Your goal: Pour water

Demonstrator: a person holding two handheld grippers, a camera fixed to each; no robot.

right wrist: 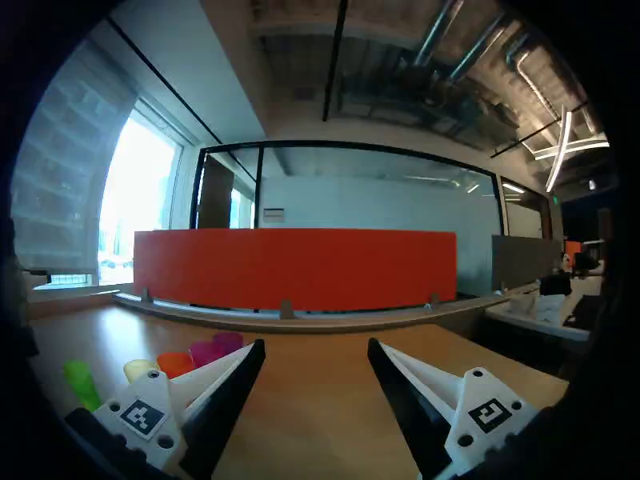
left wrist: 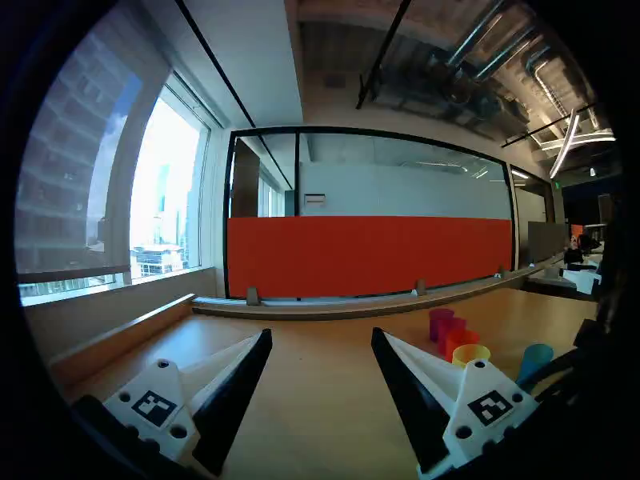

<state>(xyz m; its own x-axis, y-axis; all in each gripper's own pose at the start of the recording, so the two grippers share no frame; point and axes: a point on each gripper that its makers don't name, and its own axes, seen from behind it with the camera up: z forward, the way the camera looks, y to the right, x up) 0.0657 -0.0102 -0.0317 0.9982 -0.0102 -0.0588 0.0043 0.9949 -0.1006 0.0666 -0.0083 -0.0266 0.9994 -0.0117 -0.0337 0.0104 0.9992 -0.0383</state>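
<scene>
A row of small plastic cups stands on the wooden table (left wrist: pixel 320 400). In the left gripper view they are to the right: purple cup (left wrist: pixel 439 318), pink cup (left wrist: pixel 452 330), orange cup (left wrist: pixel 462 342), yellow cup (left wrist: pixel 470 354) and blue cup (left wrist: pixel 536 360). My left gripper (left wrist: pixel 322 334) is open and holds nothing, left of the row. In the right gripper view the row is at the lower left: green cup (right wrist: pixel 80 382), yellow cup (right wrist: pixel 140 370), orange cup (right wrist: pixel 174 364), pink cup (right wrist: pixel 206 352), purple cup (right wrist: pixel 230 342). My right gripper (right wrist: pixel 315 344) is open and holds nothing, right of the row.
An orange partition (left wrist: pixel 368 256) with a glass wall above it runs along the table's far edge. Large windows (left wrist: pixel 160 208) line the left side above a low wooden ledge (left wrist: pixel 120 340). Another desk with white items (right wrist: pixel 552 308) stands at the right.
</scene>
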